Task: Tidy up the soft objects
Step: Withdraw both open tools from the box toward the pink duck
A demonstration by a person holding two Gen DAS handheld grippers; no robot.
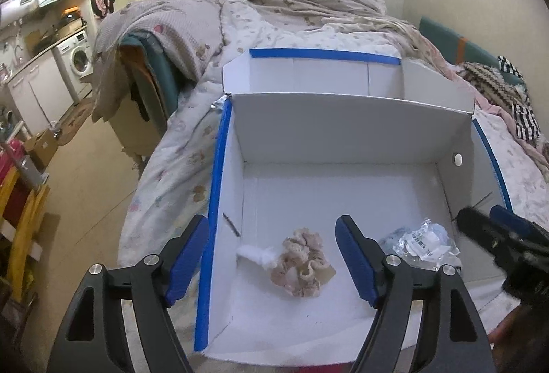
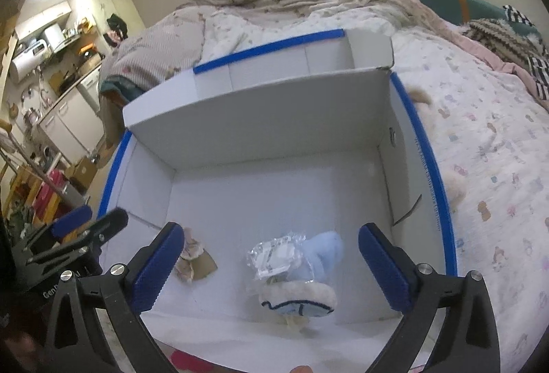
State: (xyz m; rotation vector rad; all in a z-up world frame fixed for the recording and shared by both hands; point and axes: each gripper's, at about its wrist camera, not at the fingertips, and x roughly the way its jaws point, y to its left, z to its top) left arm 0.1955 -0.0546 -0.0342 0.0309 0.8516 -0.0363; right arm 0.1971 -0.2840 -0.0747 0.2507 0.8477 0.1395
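Here, the pink scrunchie lies on the floor of the white cardboard box, a white fluff tuft touching it. Just beside lies the blue plush in clear wrap. Your left gripper and right gripper hover above them, jaws wide apart, holding nothing. The box sits on the bed.

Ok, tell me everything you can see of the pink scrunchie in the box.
The pink scrunchie is a ruffled ring of pale pink fabric, soft and crumpled, lying flat on the floor of the white box near its front left. A brown card tag sticks out from under it, and a white fluffy tuft lies against its left side. It sits apart from the plastic-wrapped blue item. Neither gripper touches it.
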